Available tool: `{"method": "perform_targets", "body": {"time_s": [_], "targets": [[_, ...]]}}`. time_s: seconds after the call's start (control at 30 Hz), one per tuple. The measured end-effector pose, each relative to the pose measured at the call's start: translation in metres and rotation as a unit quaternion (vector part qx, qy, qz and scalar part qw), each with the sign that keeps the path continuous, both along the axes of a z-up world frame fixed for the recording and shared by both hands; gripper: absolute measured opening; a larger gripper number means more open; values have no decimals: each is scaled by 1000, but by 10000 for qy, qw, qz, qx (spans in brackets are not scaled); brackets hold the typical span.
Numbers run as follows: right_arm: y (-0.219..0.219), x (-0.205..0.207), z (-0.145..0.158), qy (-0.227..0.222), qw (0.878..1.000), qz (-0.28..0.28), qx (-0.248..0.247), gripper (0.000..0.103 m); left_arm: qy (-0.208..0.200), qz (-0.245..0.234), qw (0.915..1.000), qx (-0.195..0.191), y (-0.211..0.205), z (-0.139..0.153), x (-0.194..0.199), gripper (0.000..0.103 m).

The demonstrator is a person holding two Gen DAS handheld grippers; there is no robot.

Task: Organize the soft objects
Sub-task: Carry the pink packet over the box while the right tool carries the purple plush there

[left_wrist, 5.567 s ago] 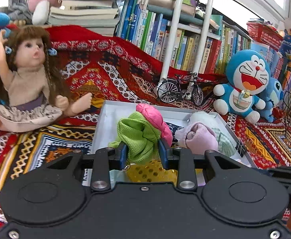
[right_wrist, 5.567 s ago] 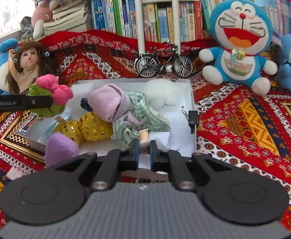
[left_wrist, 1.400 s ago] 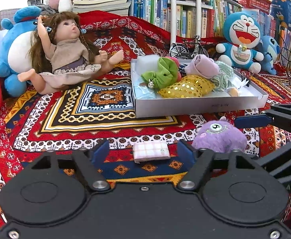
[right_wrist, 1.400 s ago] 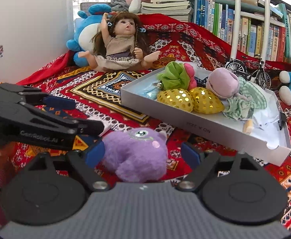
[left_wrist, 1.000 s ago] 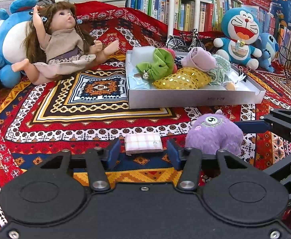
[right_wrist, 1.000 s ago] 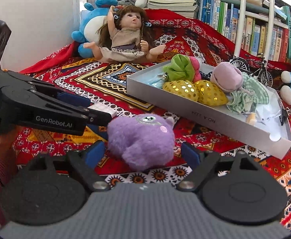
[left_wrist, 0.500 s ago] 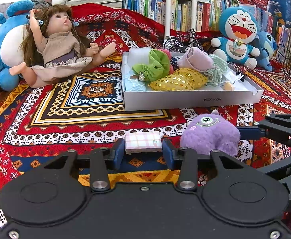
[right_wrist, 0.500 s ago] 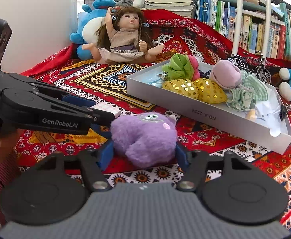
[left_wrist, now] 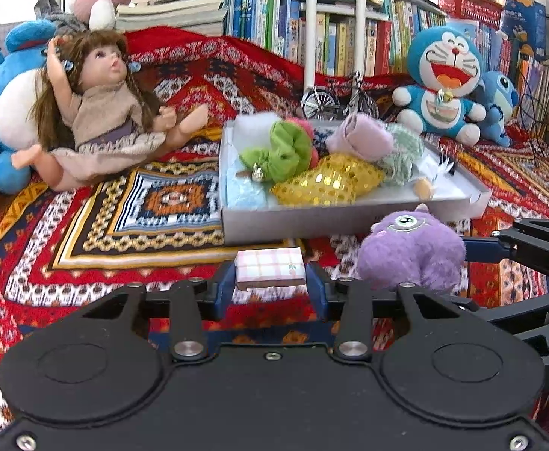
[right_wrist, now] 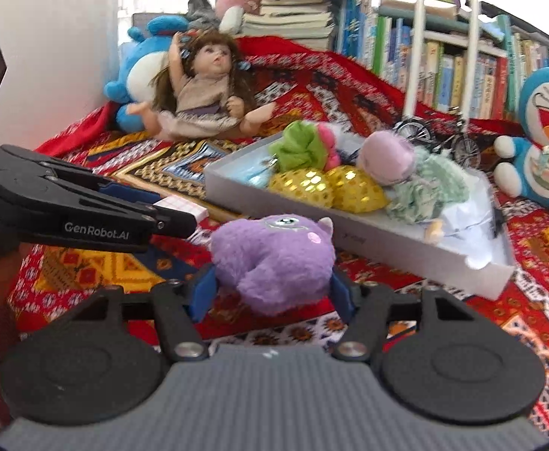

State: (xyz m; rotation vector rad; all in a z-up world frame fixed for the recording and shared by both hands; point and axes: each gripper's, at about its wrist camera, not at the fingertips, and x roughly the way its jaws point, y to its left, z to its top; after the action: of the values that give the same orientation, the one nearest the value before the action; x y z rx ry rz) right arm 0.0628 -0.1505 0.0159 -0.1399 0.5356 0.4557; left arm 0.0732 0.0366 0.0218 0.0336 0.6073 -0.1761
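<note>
my left gripper [left_wrist: 270, 289] pinches the pink checked pad [left_wrist: 270, 267]; my right gripper [right_wrist: 272, 293] clamps the purple plush monster [right_wrist: 274, 259], near the white tray [left_wrist: 312, 221].

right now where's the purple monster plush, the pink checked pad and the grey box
purple monster plush [right_wrist: 274, 259], right wrist view, on its furry body
pink checked pad [left_wrist: 269, 265], left wrist view, on its checked top face
grey box [left_wrist: 274, 221], left wrist view, on its near wall
</note>
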Motion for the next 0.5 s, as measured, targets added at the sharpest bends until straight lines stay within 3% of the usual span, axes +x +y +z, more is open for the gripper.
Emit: {"method": "perform_targets", "body": {"time_s": [0.23, 0.5], "targets": [[-26, 16, 16, -129, 9981, -590, 103, 66, -281, -111, 9995, -53, -17, 21, 19, 39], [-55, 41, 25, -24, 9926, -1203, 148, 66, -292, -142, 9994, -137, -37, 27, 53, 39]]}}
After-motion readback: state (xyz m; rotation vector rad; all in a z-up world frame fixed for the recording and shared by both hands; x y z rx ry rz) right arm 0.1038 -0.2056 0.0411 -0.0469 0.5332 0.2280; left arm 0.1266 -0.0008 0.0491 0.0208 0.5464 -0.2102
